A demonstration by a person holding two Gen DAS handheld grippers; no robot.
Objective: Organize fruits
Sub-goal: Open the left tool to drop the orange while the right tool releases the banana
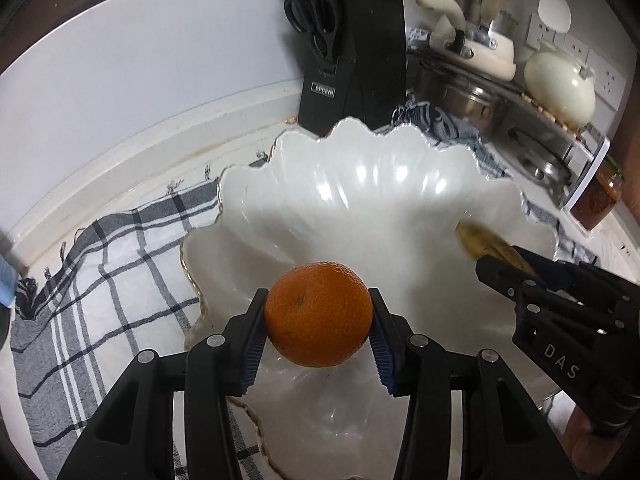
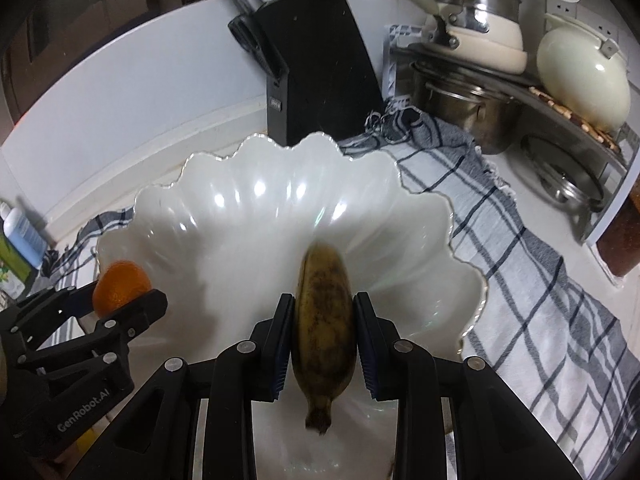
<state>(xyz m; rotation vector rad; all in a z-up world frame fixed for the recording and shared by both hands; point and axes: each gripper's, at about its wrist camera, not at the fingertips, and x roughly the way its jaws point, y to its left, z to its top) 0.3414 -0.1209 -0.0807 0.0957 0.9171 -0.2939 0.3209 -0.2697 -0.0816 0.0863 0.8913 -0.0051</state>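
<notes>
Holding a spotty banana (image 2: 323,332) in the right tool (image 2: 323,344), long axis 12 to 6, stem at 6, over the scalloped white bowl (image 2: 240,216), left tool (image 1: 318,336) clamping an orange (image 1: 318,314) above the bowl's 7 o'clock edge, checked cloth (image 2: 540,280) underneath

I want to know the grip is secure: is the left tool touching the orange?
Touching. The left wrist view shows both pads of the left tool pressed against opposite sides of the orange, with no gap.
</notes>
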